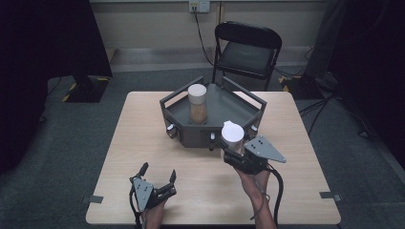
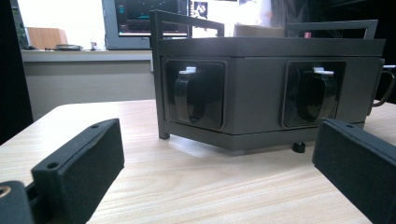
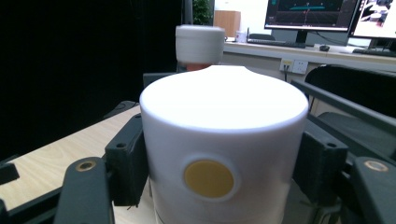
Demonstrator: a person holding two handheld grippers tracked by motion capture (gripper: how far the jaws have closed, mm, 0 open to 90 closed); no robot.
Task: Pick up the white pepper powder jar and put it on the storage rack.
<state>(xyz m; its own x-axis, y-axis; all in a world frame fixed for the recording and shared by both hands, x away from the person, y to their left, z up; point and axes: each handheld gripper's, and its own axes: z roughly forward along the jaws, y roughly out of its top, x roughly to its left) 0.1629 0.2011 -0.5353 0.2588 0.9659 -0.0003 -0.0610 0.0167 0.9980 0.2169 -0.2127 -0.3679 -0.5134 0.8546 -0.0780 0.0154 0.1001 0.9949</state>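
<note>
My right tongs [image 1: 228, 153] clench the white-lidded cylindrical jar [image 1: 232, 135] just before the dark grey hexagonal tray [image 1: 217, 107]; my left tongs [image 1: 158, 175] rest released, well apart.

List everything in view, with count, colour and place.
Tray: one, dark grey, railed, table's far middle.
Jar in tray: one, white lid, brownish contents, upright at tray's left.
Held jar: one, white lid, at tray's near right corner.
Table: one, light wood.
Folding chair: one, black, behind table.
Wall socket: one, white, far wall.
Left gripper: black, open, table's near left.
Right gripper: black, clamped on held jar.
</note>
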